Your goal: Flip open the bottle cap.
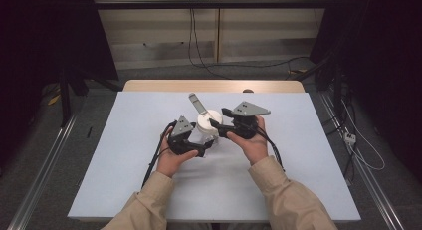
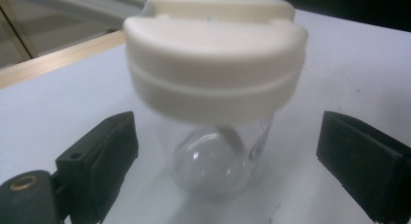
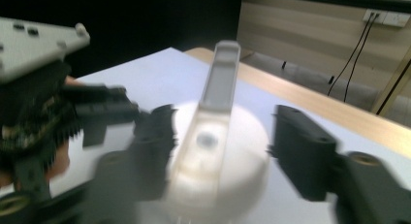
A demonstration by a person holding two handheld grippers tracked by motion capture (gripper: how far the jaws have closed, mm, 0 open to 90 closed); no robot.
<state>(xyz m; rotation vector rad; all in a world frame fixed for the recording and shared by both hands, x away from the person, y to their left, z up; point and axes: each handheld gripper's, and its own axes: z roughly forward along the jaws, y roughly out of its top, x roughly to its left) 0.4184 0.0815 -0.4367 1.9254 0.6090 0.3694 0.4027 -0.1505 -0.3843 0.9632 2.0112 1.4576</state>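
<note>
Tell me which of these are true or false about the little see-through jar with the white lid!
1. The clear plastic jar wears a white lid. True.
2. The left tool is squeezing the jar. False: its pads stand apart from the jar on both sides.
3. The jar stands on a pale blue table top. True.
4. A long flat handle sticks out past the lid. True.
5. The right tool is shut tight. False: its jaws stand open on either side of the lid.
6. The jar is full of red juice. False: it looks clear inside.
</note>
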